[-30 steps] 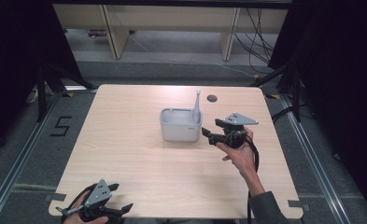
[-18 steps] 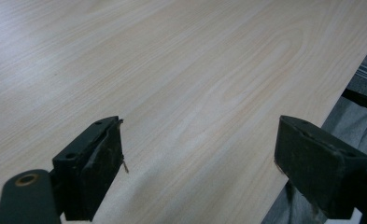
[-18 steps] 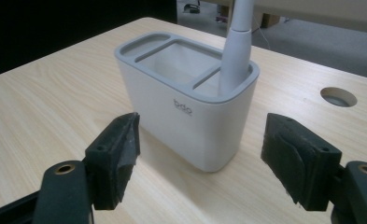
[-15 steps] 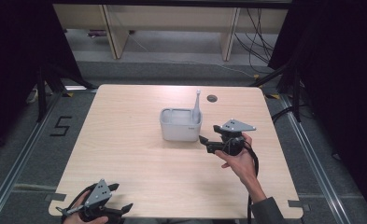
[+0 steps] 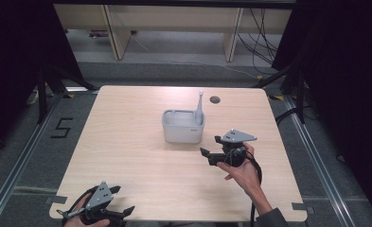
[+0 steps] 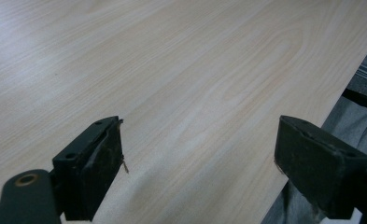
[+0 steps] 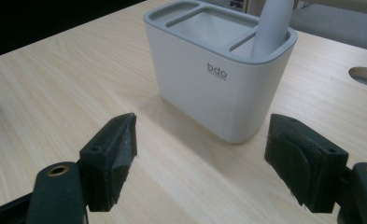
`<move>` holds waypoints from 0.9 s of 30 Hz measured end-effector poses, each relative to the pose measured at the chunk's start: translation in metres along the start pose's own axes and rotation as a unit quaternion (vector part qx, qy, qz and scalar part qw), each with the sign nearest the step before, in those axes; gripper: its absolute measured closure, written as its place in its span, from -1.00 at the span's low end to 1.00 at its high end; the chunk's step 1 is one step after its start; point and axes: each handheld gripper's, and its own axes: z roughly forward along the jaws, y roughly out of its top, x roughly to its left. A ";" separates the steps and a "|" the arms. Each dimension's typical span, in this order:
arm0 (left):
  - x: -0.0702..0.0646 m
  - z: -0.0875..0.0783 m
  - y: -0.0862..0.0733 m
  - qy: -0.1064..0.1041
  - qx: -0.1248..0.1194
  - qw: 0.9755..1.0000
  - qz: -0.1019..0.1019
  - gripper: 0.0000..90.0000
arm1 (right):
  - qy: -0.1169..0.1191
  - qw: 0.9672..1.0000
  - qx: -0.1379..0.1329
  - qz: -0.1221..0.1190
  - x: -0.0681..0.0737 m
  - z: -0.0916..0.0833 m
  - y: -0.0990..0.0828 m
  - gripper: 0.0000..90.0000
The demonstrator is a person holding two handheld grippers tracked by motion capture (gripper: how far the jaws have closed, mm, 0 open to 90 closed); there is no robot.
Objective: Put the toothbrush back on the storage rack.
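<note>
A grey-white holder (image 5: pixel 183 126) with several compartments stands near the middle of the table; it is marked "bdo" (image 7: pixel 217 73). A white toothbrush-like stick (image 5: pixel 199 106) stands upright in its right-hand compartment (image 7: pixel 272 25). My right gripper (image 5: pixel 211 149) is held open just in front and to the right of the holder, jaws wide apart with nothing between them (image 7: pixel 202 158). My left gripper (image 5: pixel 119 202) rests open at the table's near left edge, jaws spread over bare wood (image 6: pixel 200 158).
The wooden table (image 5: pixel 127 142) has a round cable hole (image 5: pixel 215 100) behind the holder. Shelving legs and cables stand on the floor beyond the far edge. A floor mark "5" (image 5: pixel 62 127) lies left of the table.
My right gripper has drawn back from the holder, toward the near edge of the table. The left gripper has stayed in place.
</note>
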 end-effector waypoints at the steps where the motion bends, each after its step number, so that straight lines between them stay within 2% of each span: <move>1: 0.000 0.000 0.000 0.001 -0.001 1.000 0.000 -0.67 | 0.001 1.000 0.006 0.017 0.003 -0.001 -0.002 -0.43; 2: 0.000 0.000 0.000 -0.001 -0.001 1.000 0.001 -0.67 | -0.004 1.000 0.011 0.007 0.002 -0.002 -0.002 -0.43; 3: 0.000 0.000 0.000 0.000 -0.001 1.000 0.001 -0.67 | 0.001 1.000 0.011 0.002 0.002 -0.001 -0.004 -0.43; 5: 0.000 0.000 0.000 0.000 0.000 1.000 0.000 -0.67 | -0.002 1.000 0.016 0.004 0.003 -0.003 -0.008 -0.43; 6: 0.002 -0.001 0.001 0.002 0.011 1.000 0.012 -0.67 | 0.000 1.000 0.015 0.008 0.003 -0.002 -0.009 -0.43; 7: 0.001 -0.001 0.001 0.004 0.012 1.000 0.010 -0.67 | -0.004 1.000 0.020 0.011 0.006 -0.003 -0.011 -0.43; 8: -0.001 0.000 0.000 0.000 0.001 1.000 -0.002 -0.67 | -0.002 1.000 0.021 0.000 0.004 -0.003 -0.012 -0.43; 9: 0.002 -0.001 0.001 0.003 0.014 1.000 0.013 -0.67 | -0.003 1.000 0.023 0.009 0.007 -0.004 -0.014 -0.44; 10: 0.001 -0.001 0.001 0.005 0.010 1.000 0.009 -0.67 | -0.002 1.000 0.024 -0.001 0.006 -0.004 -0.016 -0.44; 11: 0.000 0.000 0.000 0.001 0.001 1.000 0.004 -0.67 | 0.002 1.000 0.024 0.012 0.008 -0.004 -0.018 -0.45; 12: 0.000 0.000 0.000 0.000 -0.005 1.000 0.001 -0.67 | 0.001 0.999 0.031 0.008 0.008 -0.005 -0.019 -0.45; 14: 0.002 -0.001 0.001 0.001 0.003 1.000 0.011 -0.67 | 0.003 0.999 0.034 0.010 0.009 -0.006 -0.023 -0.46; 16: 0.001 -0.001 0.001 0.002 0.003 1.000 0.008 -0.67 | 0.002 0.999 0.037 0.016 0.012 -0.006 -0.026 -0.48; 17: 0.001 -0.001 0.001 0.001 0.005 1.000 0.009 -0.67 | 0.003 0.999 0.039 0.003 0.011 -0.006 -0.028 -0.48; 18: 0.000 0.000 0.000 0.001 -0.001 1.000 0.002 -0.67 | 0.004 0.999 0.040 0.010 0.012 -0.006 -0.030 -0.48; 19: 0.001 -0.001 0.001 0.001 0.006 1.000 0.010 -0.67 | 0.012 0.999 0.041 0.012 0.013 -0.005 -0.032 -0.48; 20: 0.001 -0.001 0.001 0.001 0.004 1.000 0.008 -0.67 | 0.011 0.999 0.046 -0.001 0.012 -0.006 -0.033 -0.49; 23: 0.001 -0.001 0.001 0.004 0.003 1.000 0.012 -0.67 | 0.007 0.998 0.057 0.005 0.015 -0.007 -0.038 -0.49; 26: 0.001 -0.002 0.001 0.003 0.009 1.000 0.011 -0.67 | 0.007 0.998 0.063 -0.007 0.016 -0.006 -0.042 -0.49; 27: -0.001 -0.001 0.001 0.003 0.001 1.000 0.001 -0.67 | 0.003 0.998 0.061 0.000 0.018 -0.006 -0.044 -0.49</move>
